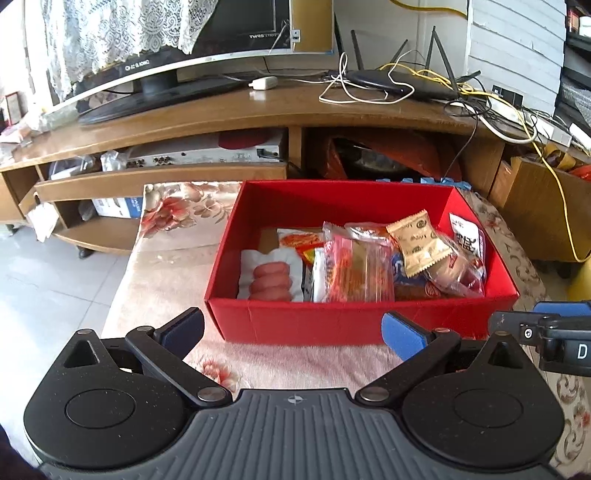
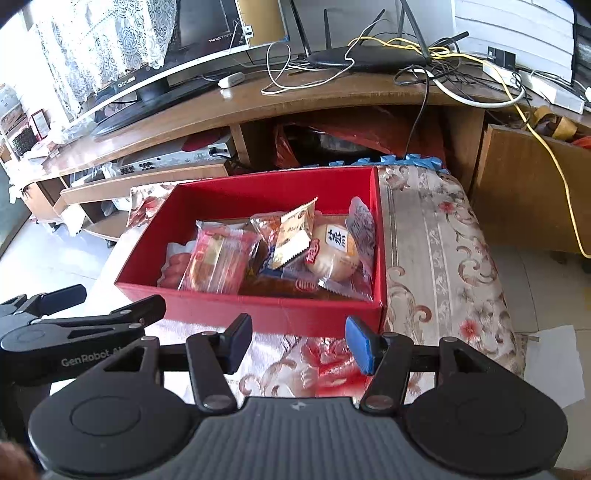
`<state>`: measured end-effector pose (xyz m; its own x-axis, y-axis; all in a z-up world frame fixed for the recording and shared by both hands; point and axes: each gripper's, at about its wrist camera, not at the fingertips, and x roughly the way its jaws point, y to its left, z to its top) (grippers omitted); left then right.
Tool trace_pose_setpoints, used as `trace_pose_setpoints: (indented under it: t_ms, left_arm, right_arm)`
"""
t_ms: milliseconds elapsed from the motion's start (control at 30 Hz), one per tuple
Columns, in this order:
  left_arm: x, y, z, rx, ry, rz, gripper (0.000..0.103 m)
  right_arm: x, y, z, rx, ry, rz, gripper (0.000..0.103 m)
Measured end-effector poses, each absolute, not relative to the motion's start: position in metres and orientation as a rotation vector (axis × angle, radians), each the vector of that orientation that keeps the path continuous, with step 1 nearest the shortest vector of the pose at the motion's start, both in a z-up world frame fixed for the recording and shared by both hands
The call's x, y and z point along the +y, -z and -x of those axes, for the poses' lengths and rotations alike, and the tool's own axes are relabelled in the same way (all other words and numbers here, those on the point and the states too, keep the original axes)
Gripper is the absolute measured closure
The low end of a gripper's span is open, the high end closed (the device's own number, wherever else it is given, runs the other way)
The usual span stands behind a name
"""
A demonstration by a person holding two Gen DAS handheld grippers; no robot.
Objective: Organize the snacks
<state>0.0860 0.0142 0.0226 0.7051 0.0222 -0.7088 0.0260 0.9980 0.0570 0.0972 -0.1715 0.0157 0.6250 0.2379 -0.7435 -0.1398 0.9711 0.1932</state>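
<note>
Nearest, the left gripper (image 1: 291, 328) has its jaws spread wide and empty, while the right gripper (image 2: 299, 341) stands partly apart, gripping nothing; both hover just short of the red box (image 1: 332, 325). Inside the box lie the snack packets (image 1: 369, 266), a round bun (image 2: 334, 253) toward its right wall. Beyond the box stands the wooden TV stand (image 1: 258, 110).

"GenRobot" on the left gripper (image 2: 79, 325); "TWRS" on the monitor (image 1: 236, 33).

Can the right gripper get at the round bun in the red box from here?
Probably yes: the right gripper is open and empty, the red box has no lid, and the round bun lies on top.
</note>
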Motion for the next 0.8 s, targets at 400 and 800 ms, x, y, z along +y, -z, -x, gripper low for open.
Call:
trace_pose_setpoints:
  t_ms: [400,800]
  left_arm:
    - [0.001,-0.025,-0.064,0.772,0.019,-0.119,0.000]
    - [-0.001,-0.019,-0.051,0.827,0.049,-0.076,0.000]
  right_arm:
    - [-0.177,-0.016,-0.076,0.865,-0.220,-0.129,0.049]
    - [-0.177,-0.008,-0.064,0.885,-0.203,-0.103,0.049]
